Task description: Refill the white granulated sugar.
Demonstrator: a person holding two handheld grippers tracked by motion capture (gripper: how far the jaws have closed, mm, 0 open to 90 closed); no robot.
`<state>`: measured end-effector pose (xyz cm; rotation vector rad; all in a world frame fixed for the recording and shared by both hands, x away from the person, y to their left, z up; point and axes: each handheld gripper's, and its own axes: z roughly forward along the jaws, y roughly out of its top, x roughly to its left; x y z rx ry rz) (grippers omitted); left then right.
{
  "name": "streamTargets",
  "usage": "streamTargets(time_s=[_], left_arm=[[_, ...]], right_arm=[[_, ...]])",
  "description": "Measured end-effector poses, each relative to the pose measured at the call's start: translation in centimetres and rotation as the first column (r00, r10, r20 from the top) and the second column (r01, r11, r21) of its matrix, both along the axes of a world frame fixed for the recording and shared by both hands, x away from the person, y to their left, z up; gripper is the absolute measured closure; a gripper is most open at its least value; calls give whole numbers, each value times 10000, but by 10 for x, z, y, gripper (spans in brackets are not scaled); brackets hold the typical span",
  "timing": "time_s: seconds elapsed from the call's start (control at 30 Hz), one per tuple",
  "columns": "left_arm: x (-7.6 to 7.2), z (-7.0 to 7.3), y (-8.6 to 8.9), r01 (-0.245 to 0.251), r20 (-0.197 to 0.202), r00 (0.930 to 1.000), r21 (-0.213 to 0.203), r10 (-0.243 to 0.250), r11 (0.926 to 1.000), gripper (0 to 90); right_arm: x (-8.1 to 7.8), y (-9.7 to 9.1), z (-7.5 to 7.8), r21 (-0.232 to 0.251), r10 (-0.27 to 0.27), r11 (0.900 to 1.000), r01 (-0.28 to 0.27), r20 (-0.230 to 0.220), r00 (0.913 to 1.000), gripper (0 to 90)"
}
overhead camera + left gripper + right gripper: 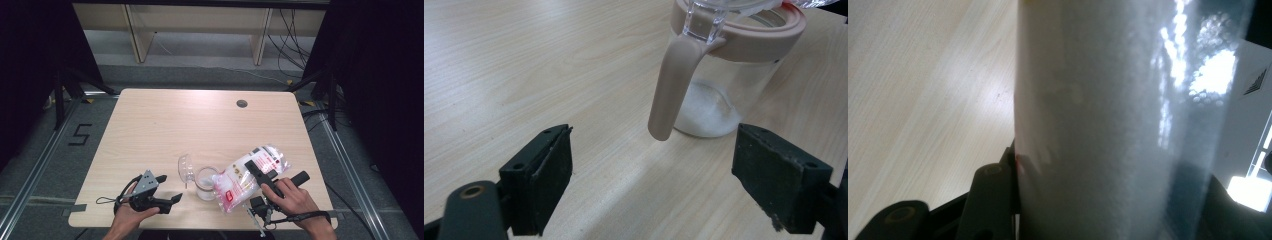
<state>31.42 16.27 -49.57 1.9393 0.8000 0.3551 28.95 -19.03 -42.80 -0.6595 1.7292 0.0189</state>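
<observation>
A clear plastic bag of white granules [250, 176] with red print lies tilted, its lower end over a small glass jar [205, 184]. My right gripper [251, 168] is shut on the bag, one black jaw lying across its top. In the right gripper view the bag [1108, 115] sits between the jaws. The jar's clear lid [185, 167] is swung open to the left. In the left gripper view the jar [729, 75] has a beige rim and clasp [671, 90], with a little white powder [706, 112] at its bottom. My left gripper [169, 189] rests open, left of the jar, with nothing between its jaws.
The light wooden table [200, 120] has a round cable hole [242, 103] near its back edge. The jar and bag sit close to the front edge. Wooden shelving and loose cables stand on the floor beyond the table.
</observation>
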Motion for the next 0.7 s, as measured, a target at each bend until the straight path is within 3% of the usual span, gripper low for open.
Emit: streamTargets(time_s=[0.7], left_arm=[[0,0,0,-46,13,10000,21,46,10000,161]], right_arm=[[-1,0,0,163,68,9998,-68,6,10000,564]])
